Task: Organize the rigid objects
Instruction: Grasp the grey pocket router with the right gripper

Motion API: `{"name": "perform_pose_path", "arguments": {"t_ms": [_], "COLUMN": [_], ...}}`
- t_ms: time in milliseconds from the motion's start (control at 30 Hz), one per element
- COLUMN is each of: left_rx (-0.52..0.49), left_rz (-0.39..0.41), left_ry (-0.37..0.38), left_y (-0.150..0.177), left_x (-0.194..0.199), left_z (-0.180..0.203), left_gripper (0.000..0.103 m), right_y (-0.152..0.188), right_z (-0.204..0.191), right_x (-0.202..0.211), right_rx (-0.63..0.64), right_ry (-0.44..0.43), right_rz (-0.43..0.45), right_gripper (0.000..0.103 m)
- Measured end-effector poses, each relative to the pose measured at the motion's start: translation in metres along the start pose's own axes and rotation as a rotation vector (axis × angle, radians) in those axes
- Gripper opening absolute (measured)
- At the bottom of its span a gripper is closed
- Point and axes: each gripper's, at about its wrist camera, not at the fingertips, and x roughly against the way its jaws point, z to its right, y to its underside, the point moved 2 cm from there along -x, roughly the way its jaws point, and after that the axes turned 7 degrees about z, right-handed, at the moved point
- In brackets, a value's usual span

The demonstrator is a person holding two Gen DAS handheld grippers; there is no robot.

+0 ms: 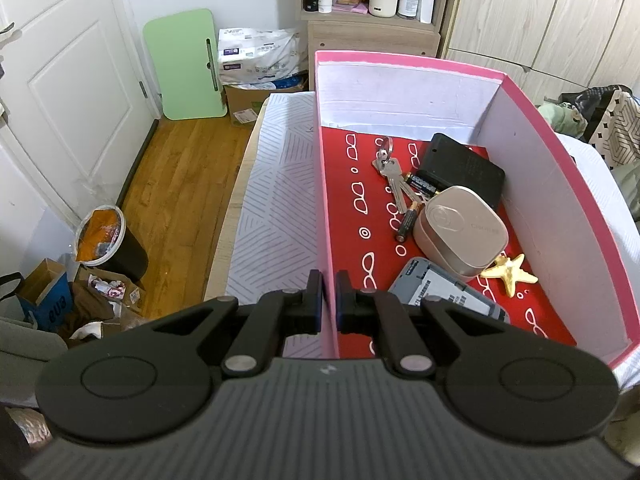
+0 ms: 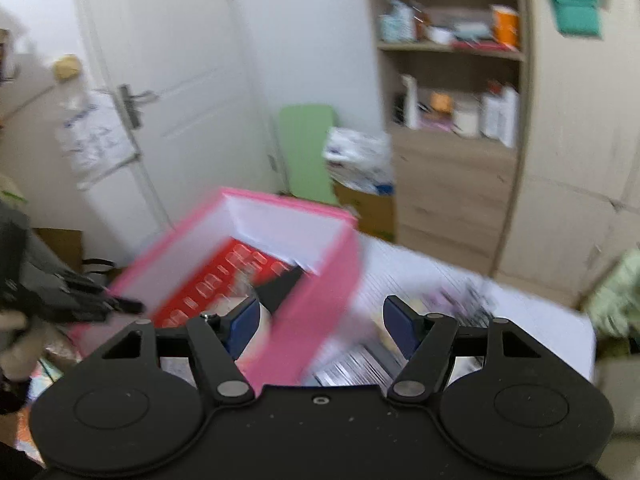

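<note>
A pink box with a red patterned floor stands on the table. In it lie keys, two batteries, a black flat device, a beige rounded case, a yellow starfish and a grey device. My left gripper is shut on the box's left wall near its front corner. In the blurred right wrist view, my right gripper stands open above the right wall of the pink box, with nothing gripped.
A white cloth with a line pattern covers the table left of the box. Blurred small items lie on the cloth right of the box. A bin and bags stand on the wooden floor, and a shelf unit behind.
</note>
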Motion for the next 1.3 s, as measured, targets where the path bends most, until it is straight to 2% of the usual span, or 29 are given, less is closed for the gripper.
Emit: {"name": "perform_pose_path", "arguments": {"t_ms": [267,333,433,533,667,833,1000,1067,1133,1167,1200,1233,1300], "left_rx": [-0.003,-0.004,-0.002,-0.004,-0.007,-0.001,0.000,-0.004,-0.007,-0.007,-0.007,-0.006,-0.008], "left_rz": [-0.004,-0.005,-0.005,-0.006,-0.008,-0.010,-0.010,-0.011,-0.011,-0.010,-0.010,-0.010,-0.010], "left_ry": [-0.012,-0.014,-0.013,-0.014,-0.016,-0.013,-0.012,-0.011,-0.008,-0.007,-0.007,-0.008,-0.009], "left_y": [-0.001,-0.001,-0.001,-0.001,-0.001,-0.001,0.000,0.000,0.000,0.000,0.000,0.000,0.000], "left_x": [-0.001,-0.001,-0.001,-0.001,-0.001,-0.002,-0.001,-0.001,0.000,0.001,0.001,0.001,0.001], "left_z": [0.004,0.004,0.004,0.004,0.004,0.004,0.003,0.003,0.002,0.003,0.003,0.003,0.003], "left_gripper": [0.006,0.006,0.006,0.006,0.006,0.006,0.006,0.006,0.006,0.006,0.006,0.006,0.006], "right_y": [0.050,0.059,0.071,0.081,0.091,0.094,0.100,0.103,0.103,0.102,0.102,0.101,0.101], "right_z": [0.028,0.034,0.036,0.027,-0.001,-0.025,-0.041,-0.045,-0.048,-0.047,-0.047,-0.046,-0.047], "right_x": [-0.012,-0.018,-0.029,-0.041,-0.059,-0.071,-0.079,-0.079,-0.079,-0.078,-0.078,-0.076,-0.071], "right_rx": [-0.005,-0.049,-0.138,-0.168,-0.030,0.136,0.318,0.407,0.470,0.474,0.470,0.461,0.471], "right_ry": [0.149,0.138,0.078,0.040,0.029,0.068,0.045,0.035,0.032,0.011,-0.022,-0.052,-0.059], "right_rz": [-0.005,-0.006,-0.012,-0.008,-0.008,0.019,0.011,-0.002,-0.030,-0.034,-0.045,-0.053,-0.069], "right_gripper": [0.073,0.073,0.073,0.073,0.073,0.073,0.073,0.068,0.054,0.050,0.036,0.029,0.028]}}
